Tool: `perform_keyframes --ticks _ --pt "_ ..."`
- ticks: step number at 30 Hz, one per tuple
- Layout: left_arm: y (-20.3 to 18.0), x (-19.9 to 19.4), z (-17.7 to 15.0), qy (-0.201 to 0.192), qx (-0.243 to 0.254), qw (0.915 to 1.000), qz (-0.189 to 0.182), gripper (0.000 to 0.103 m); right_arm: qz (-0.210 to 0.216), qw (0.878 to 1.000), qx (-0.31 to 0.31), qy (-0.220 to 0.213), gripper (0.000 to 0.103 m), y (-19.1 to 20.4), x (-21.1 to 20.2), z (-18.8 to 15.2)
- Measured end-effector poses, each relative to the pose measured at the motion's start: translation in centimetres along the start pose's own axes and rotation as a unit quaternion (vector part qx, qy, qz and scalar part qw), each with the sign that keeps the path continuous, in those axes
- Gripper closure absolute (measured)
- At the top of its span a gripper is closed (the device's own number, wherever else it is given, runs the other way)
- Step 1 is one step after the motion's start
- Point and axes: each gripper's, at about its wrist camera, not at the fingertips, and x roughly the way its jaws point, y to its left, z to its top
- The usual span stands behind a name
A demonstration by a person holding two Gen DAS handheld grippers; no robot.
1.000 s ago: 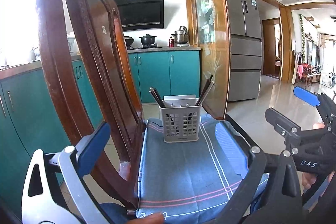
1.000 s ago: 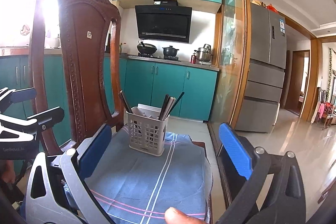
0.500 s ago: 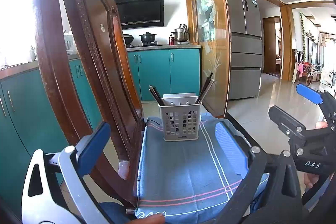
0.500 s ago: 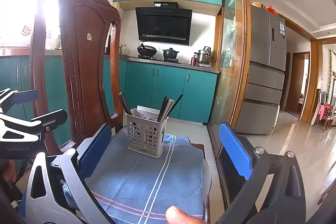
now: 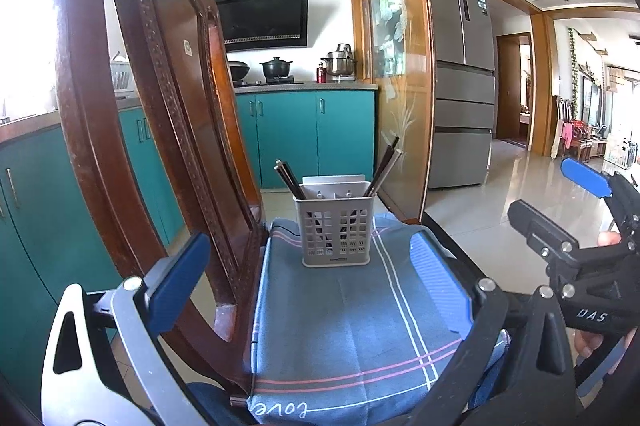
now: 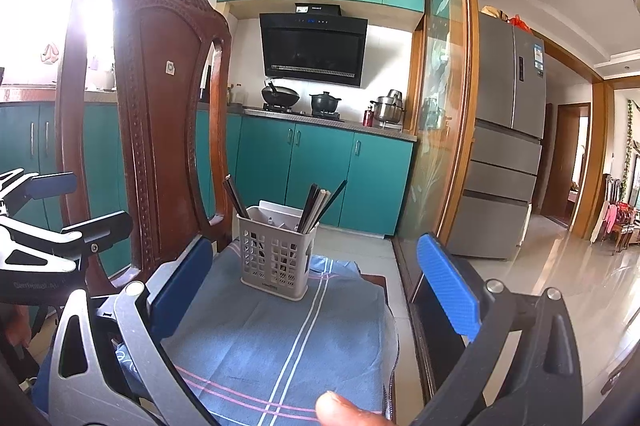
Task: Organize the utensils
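Both tongs have eased back slightly from the perforated plastic basket (image 5: 335,229).

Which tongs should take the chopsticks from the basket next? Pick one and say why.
Probably the right tongs: open, empty, with free room on their side, and the bigger chopstick bundle leans that way. The left tongs, also open, sit close beside the chair back.

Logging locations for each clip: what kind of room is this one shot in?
A home kitchen, most likely: teal cabinets, a range hood above pots on the hob, and a tall fridge beside it.
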Motion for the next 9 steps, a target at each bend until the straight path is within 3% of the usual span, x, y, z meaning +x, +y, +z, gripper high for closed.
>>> perform_keyframes --ticks 5,7,9 --pt "-0.3 1.0 -0.3 0.021 0.004 0.9998 0.002 0.003 0.007 1.0 0.009 0.008 0.003 -0.3 0.5 -0.4" --pt "-0.4 2.0 -0.6 0.049 0.002 0.9988 -0.008 0.004 0.011 0.999 0.032 0.022 0.003 -1.2 1.3 -0.9" --pt "-1.0 4.2 -1.6 0.109 0.009 0.9939 -0.018 0.004 -0.004 0.996 0.069 0.062 0.003 -2.8 3.7 -1.9"
